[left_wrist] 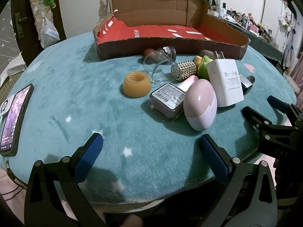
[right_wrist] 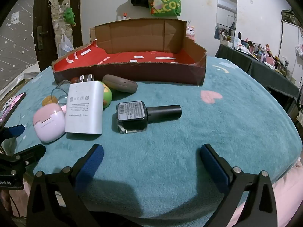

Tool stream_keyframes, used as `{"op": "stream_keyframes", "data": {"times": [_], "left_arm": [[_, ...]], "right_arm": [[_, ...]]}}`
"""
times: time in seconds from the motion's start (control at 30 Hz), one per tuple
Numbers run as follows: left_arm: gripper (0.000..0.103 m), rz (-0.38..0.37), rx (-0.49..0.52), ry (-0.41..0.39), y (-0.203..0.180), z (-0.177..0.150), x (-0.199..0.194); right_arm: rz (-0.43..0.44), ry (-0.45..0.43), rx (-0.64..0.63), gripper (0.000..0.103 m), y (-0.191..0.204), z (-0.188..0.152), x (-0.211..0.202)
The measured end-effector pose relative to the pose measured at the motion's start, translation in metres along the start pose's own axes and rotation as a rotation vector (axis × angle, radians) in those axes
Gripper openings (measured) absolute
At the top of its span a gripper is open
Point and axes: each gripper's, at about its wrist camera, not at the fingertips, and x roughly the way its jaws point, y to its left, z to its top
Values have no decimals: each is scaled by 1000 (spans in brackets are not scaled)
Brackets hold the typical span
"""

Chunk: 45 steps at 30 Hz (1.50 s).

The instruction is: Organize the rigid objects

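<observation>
Both grippers — left gripper (left_wrist: 150,158) and right gripper (right_wrist: 151,160) — hover released and empty. The leaning white charger (left_wrist: 225,83) could topple onto the pink egg-shaped case (left_wrist: 200,104) — any nudge would scatter the pile.

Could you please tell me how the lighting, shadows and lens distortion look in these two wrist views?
Left wrist view: strong fisheye bends the cardboard box rim and table edge; a small glare spot sits on the pink case; a dark shadow lies under the open left gripper. Right wrist view: same curved edges and dark corners, even indoor light, and a broad shadow under the open right gripper.
</observation>
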Motion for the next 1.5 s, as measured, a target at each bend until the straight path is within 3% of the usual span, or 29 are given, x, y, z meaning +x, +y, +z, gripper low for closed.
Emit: {"op": "stream_keyframes", "data": {"times": [1.5], "left_arm": [[103, -1, 17, 7, 2, 0, -4]], "right_arm": [[10, 16, -9, 103, 0, 4, 1]]}}
